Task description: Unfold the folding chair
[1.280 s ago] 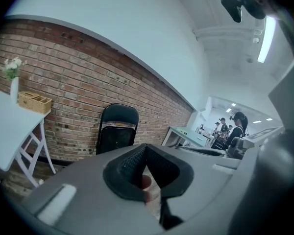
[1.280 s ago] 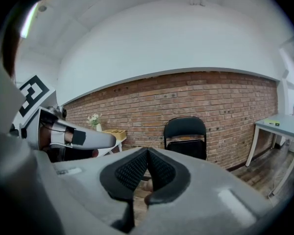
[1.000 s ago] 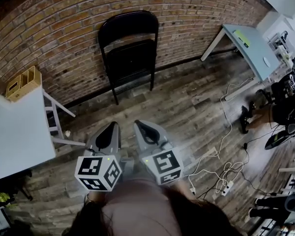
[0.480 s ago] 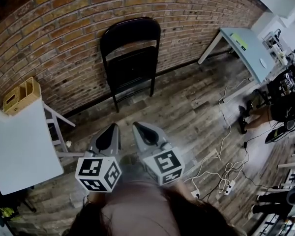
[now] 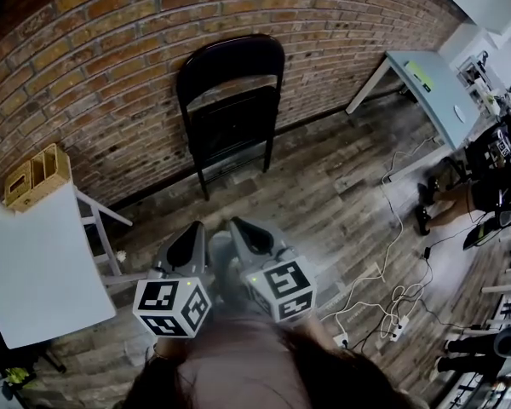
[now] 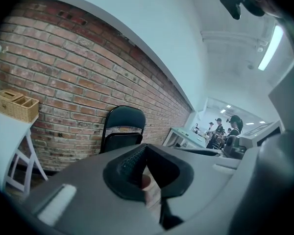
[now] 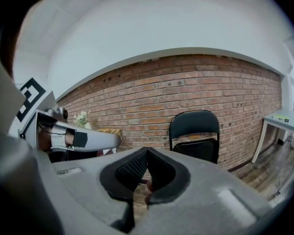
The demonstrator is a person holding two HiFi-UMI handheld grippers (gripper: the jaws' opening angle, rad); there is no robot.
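Fingers (image 6: 130, 163) of left gripper (image 5: 193, 231) and right gripper (image 5: 240, 227) clenched tip to tip, 0 held. Chair (image 5: 230, 100) stands folded against far wall (image 5: 111, 49), well apart from both. Judgement: close in, part jaws early, 1 gripper steadies backrest, 1 takes seat edge.

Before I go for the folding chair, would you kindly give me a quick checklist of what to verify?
1. Folding chair in view, folded against the brick wall: ok.
2. Left gripper free: ok, jaws together on nothing.
3. Right gripper free: ok, the same.
4. Jaws opened for a grasp: not ok.
5. Grippers at the chair: not ok, both well short of it.
6. Cables off the path: ok, they lie to the right.
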